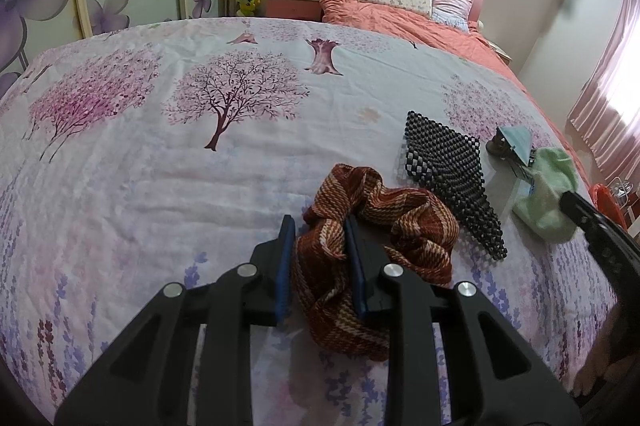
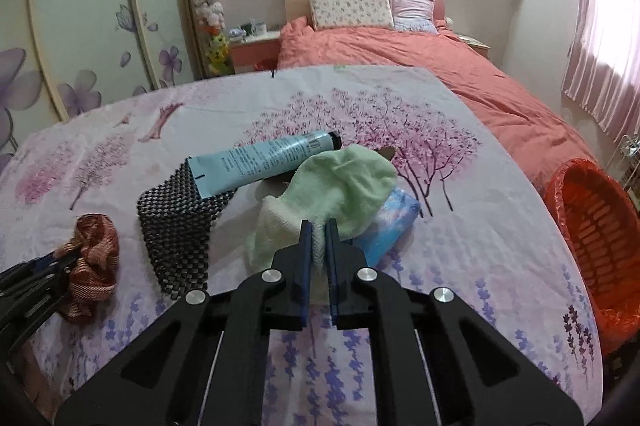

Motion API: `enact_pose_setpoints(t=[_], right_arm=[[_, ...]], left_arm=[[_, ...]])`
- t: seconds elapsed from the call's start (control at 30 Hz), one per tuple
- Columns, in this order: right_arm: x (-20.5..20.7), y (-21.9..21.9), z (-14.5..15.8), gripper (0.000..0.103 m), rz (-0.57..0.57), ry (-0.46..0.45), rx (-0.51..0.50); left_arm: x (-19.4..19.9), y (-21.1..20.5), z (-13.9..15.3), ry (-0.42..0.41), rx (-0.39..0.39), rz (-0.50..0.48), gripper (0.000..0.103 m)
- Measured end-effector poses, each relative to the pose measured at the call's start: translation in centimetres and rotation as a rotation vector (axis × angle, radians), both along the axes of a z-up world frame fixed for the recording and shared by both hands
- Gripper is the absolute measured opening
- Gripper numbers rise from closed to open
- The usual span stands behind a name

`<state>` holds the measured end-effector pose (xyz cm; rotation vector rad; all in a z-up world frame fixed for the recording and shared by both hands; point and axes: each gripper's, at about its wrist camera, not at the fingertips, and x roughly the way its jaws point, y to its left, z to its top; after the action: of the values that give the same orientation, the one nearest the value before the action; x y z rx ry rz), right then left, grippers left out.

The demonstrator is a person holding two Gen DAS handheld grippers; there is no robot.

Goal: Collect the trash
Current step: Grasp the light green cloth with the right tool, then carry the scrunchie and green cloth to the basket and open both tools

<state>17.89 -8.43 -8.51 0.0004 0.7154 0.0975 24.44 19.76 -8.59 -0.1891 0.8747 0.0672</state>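
- Our left gripper (image 1: 318, 238): fingers (image 1: 286, 246) clamped on a fold of the red-brown striped cloth (image 1: 360, 266), which lay bunched on the bench (image 1: 160, 165) w/ tree-print cover.
- Our right gripper (image 2: 319, 242): fingers (image 2: 305, 250) pinched tight on the pale green towel (image 2: 344, 181), its far part draped over a blue packet (image 2: 390, 226).
- Black woven mat (image 2: 180, 226) sat btwn the two cloths; light-blue tube (image 2: 260, 161) rested w/ its flat end on the mat, just behind the towel.
- Orange basket (image 2: 592, 222) w/ red liner stood off the bench's right edge, near the bed (image 2: 460, 65) w/ coral cover.
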Motion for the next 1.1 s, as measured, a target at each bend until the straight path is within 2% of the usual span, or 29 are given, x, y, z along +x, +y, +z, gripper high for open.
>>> enact_pose_setpoints(t=[0.27, 0.4, 0.57, 0.83, 1.1], right_arm=[[-1.2, -4.0, 1.0, 0.007, -0.059, -0.021, 0.056], [-1.5, -5.4, 0.9, 0.007, -0.085, -0.017, 0.06], [-1.8, -6.3, 1.3, 0.007, -0.092, -0.033, 0.085], [-2.7, -7.5, 2.4, 0.007, -0.083, -0.079, 0.13], [-5.0, -9.4, 4.4, 0.007, -0.097, -0.174, 0.132]], left_arm=[[0.1, -1.1, 0.1, 0.008, 0.053, -0.024, 0.029], [0.0, -0.7, 0.2, -0.003, 0.005, -0.048, 0.018], [-0.3, -0.2, 0.4, -0.028, -0.038, -0.047, 0.016], [-1.6, -1.2, 3.6, -0.109, -0.049, -0.076, 0.016], [-3.1, -3.7, 7.2, -0.178, -0.063, -0.128, 0.016]])
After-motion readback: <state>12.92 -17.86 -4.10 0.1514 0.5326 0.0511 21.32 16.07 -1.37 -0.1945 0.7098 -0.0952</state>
